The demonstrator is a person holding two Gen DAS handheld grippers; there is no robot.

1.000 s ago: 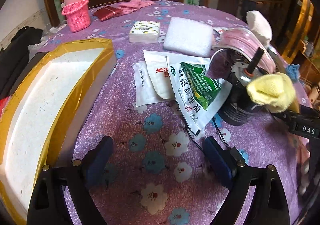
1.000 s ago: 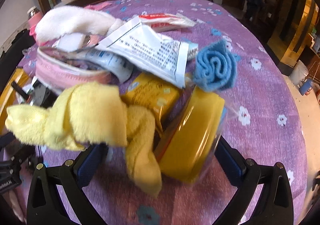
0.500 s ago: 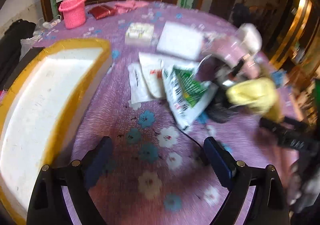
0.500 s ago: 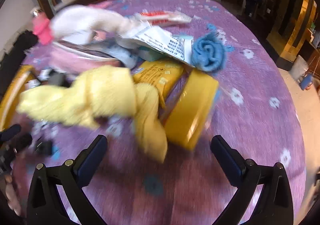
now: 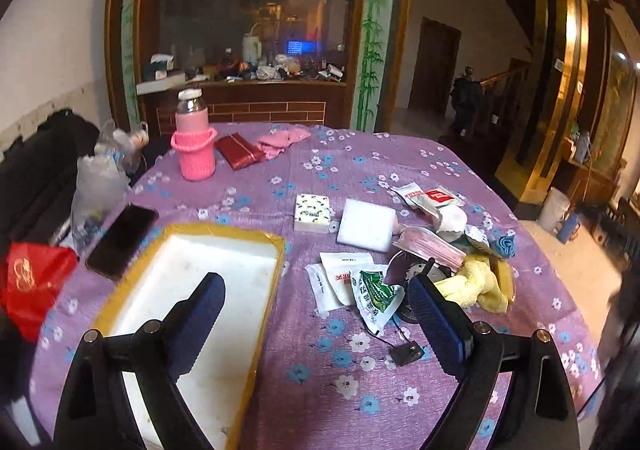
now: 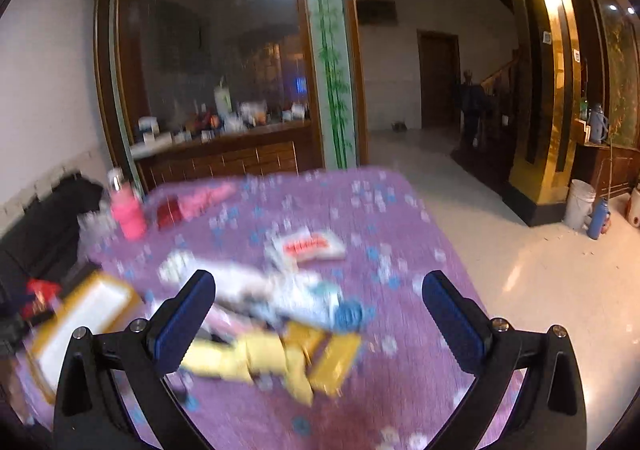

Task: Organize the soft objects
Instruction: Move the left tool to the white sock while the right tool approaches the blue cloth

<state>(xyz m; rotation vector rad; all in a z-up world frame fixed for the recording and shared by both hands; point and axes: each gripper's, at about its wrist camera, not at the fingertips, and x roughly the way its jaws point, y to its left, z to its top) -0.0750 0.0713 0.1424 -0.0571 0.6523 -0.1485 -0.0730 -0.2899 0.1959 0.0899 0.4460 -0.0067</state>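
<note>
Jaws, both grippers: spread wide, nothing between the pads. Left gripper (image 5: 316,324) hangs above the table; right gripper (image 6: 318,314) likewise, its view smeared by blur.

Landmark: foam tray (image 5: 256,242), white inside, gold-taped rim, apparently the bin for the sorting; nothing visible in it.

- Left of tray: black phone (image 5: 122,240), red bag (image 5: 34,282); likely set aside, not part of the sort.
- Beyond tray: pink bottle (image 5: 194,146), upright.
- Just right of tray: flat sachets (image 5: 348,282), overlapping.
- Farther right: white sponge (image 5: 366,230), pink mask bundle (image 5: 430,248).
- Farthest right: yellow cloth (image 5: 476,284), crumpled, lying against the heap; blue rolled cloth (image 5: 505,245) behind it.

Soft goods sit piled together, unsorted.
</note>
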